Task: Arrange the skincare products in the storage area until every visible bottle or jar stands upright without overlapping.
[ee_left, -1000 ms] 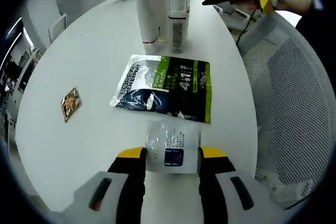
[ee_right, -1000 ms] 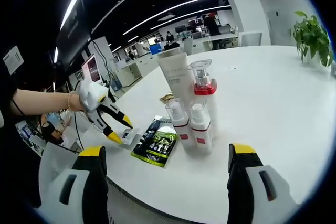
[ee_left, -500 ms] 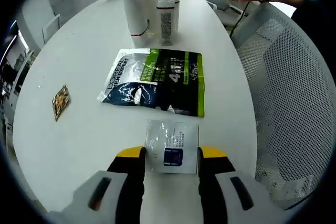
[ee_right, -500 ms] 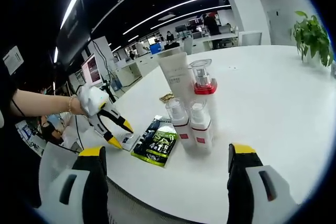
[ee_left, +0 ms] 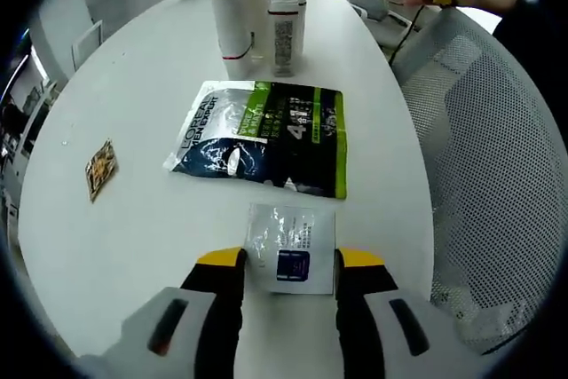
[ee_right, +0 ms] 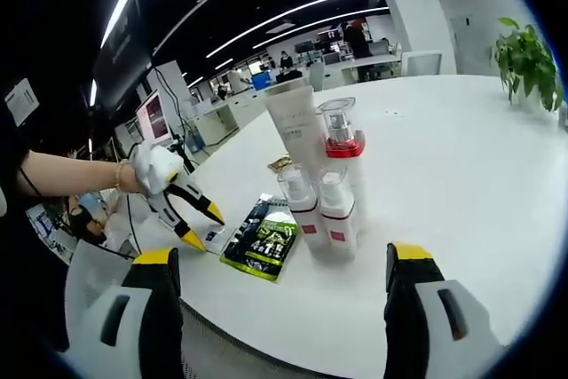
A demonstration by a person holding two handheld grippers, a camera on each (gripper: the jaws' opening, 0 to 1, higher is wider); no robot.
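While we look along the left gripper (ee_left: pixel 290 262), we see its two yellow-tipped jaws standing on either side of a small clear sachet (ee_left: pixel 291 237) that lies flat on the white table (ee_left: pixel 142 104). The jaws are close beside the near end of the sachet, one at each edge, but we cannot tell if they really press it or only stand next to it.

Just beyond the sachet lies a larger flat pouch (ee_left: pixel 262 138), dark blue and green with white print, and the two do not overlap. Beyond the pouch, further along the table, stands the group of bottles: a tall white tube (ee_left: pixel 229 6) with a red line near its base, and beside it a clear bottle with a white label (ee_left: pixel 286 19). All of them are upright. Well to the left of the pouch a small golden wrapper (ee_left: pixel 99 169) lies alone. To the right of the pouch, past the table edge, is a white mesh chair (ee_left: pixel 497 157).

From the right gripper view, the right gripper (ee_right: pixel 282 272) is wide open and holds nothing; it hangs near the table edge. Ahead of it the bottles stand close together: the white tube (ee_right: pixel 298 130), a pump bottle with a red collar (ee_right: pixel 340 135), and two small bottles with red bands (ee_right: pixel 321 210) in front. The pouch (ee_right: pixel 264 246) lies to the left of them, and the left gripper (ee_right: pixel 202 224) points down at the sachet (ee_right: pixel 216 235) just beside it. A green plant (ee_right: pixel 525 59) stands at the far end of the table.
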